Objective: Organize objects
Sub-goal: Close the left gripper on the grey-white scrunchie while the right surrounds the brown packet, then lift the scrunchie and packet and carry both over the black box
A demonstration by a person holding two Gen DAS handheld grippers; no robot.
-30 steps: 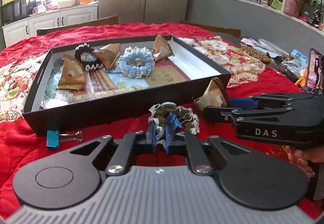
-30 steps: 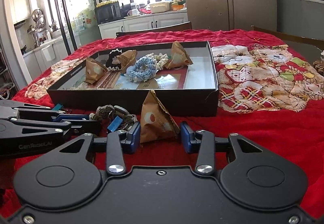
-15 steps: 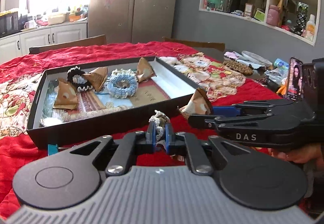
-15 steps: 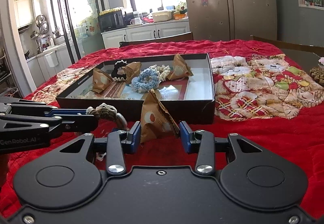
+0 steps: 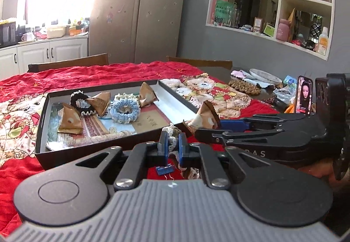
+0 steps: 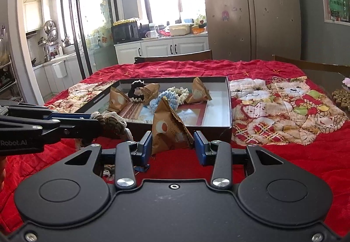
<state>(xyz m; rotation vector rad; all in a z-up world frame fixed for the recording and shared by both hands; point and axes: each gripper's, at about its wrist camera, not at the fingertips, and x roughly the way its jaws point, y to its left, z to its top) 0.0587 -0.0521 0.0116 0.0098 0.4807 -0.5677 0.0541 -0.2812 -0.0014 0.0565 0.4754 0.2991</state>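
On our left, the left gripper (image 5: 172,143) has its jaws clamped on a brown-and-cream scrunchie (image 6: 112,121), pinching only part of the soft gathered ring while the rest droops below. We judge that this is the likelier failure: the fabric is limp and could snag on the near wall of the black tray (image 5: 87,150) as it goes over, or cling to a pad on release. A blue binder clip (image 5: 164,169) lies on the red cloth under that gripper and could be knocked if we dip.

Inside the tray, from left to right, lie a tan pyramid packet (image 5: 70,121), a black scrunchie (image 5: 82,105) with a pale frilled edge, a fluffy blue scrunchie (image 5: 125,108), and further packets. The tray floor looks crowded on its left and bare on its right (image 6: 218,108), so we would aim there.

On our right, the right gripper (image 6: 172,145) has its jaws closed on a held pyramid packet (image 6: 168,130), of stiff, creased, glossy brown paper with a round printed mark. It is held low, near its base, so we think it could pivot or slip out, and harder squeezing might crush it. The two grippers travel close together above the table and could collide.
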